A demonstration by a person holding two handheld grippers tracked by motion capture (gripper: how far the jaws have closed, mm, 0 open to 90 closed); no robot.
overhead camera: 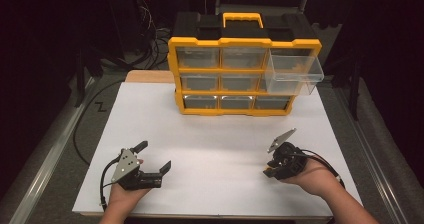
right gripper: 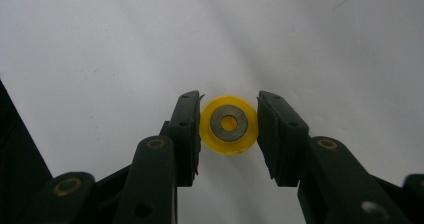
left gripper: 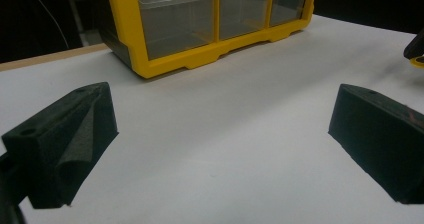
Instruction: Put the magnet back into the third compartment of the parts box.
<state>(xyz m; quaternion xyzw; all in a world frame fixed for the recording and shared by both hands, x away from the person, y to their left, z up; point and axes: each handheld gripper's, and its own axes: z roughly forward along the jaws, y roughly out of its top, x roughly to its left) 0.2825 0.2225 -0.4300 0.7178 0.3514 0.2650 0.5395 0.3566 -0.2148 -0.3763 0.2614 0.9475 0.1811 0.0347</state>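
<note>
The white tabletop [overhead camera: 220, 149] lies bare between the two hands, so a broad lane runs across its middle and forward to the yellow drawer cabinet [overhead camera: 243, 76]. The cabinet stands at the far edge and blocks that side. Its upper right clear drawer [overhead camera: 294, 74] is pulled out and juts over the tabletop, narrowing the room above the far right corner. The left gripper [overhead camera: 152, 156] stands with fingers spread, bare surface between them. Between the fingers of the right gripper [right gripper: 229, 134], a yellow wheel [right gripper: 229, 125] takes up the gap.
</note>
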